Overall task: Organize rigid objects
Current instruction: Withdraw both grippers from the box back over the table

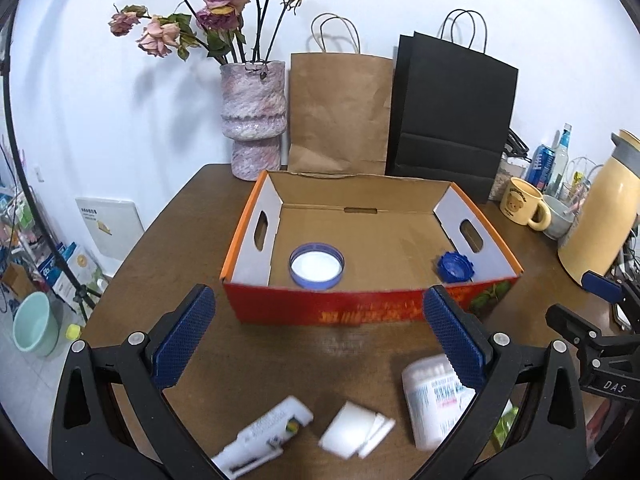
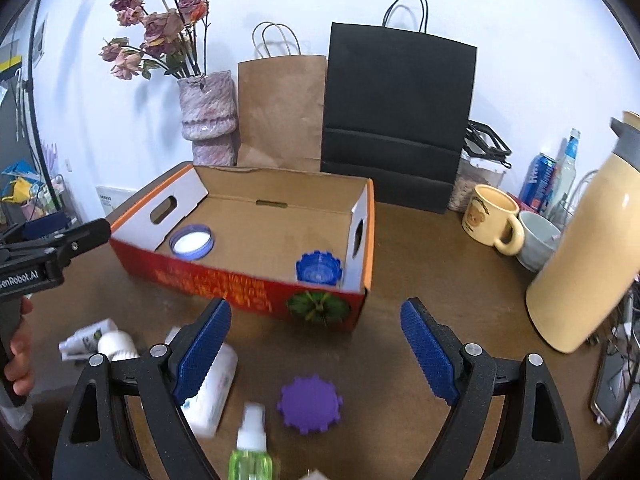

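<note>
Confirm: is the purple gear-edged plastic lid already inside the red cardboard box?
No, the purple gear-edged plastic lid lies on the brown wooden table, outside the red cardboard box.

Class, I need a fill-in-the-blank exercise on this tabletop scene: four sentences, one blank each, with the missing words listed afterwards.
1. The cardboard box holds ____ blue lids.
2. The purple gear-shaped lid lies on the ____, outside the box.
3. Behind the box, the brown paper bag stands beside a ____ paper bag.
4. The jaws of the right gripper stand ____, with nothing gripped.

Missing words: two; table; black; open
</note>
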A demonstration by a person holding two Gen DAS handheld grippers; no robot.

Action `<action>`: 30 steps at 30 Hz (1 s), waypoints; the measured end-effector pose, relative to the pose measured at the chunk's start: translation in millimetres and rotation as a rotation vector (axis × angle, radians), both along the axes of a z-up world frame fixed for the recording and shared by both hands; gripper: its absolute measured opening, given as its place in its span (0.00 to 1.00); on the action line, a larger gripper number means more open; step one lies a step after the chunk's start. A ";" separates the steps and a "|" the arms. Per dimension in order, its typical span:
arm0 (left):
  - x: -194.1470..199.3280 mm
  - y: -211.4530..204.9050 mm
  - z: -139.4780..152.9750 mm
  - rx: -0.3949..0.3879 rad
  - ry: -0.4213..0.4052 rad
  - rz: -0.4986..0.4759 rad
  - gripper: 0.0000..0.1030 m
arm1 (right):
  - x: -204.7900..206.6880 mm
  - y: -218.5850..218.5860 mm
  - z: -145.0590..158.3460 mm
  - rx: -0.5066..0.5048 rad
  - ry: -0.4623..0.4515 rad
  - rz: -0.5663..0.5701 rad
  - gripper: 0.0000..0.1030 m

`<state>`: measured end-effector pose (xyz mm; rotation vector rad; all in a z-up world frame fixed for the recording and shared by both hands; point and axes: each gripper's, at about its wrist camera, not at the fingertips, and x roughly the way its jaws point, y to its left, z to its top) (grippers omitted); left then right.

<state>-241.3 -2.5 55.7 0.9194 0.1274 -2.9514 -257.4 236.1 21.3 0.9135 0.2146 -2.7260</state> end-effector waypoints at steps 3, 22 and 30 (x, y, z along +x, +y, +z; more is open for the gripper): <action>14.9 1.3 -1.1 -0.011 0.003 -0.005 1.00 | 13.6 5.4 -1.6 0.002 0.004 -0.005 0.88; 74.5 -12.8 -29.4 -0.019 -0.011 0.026 1.00 | 86.1 42.4 -30.2 0.012 -0.026 -0.042 0.88; 95.0 -9.5 -43.3 -0.034 -0.017 -0.008 1.00 | 101.2 58.7 -47.2 0.020 -0.057 -0.053 0.88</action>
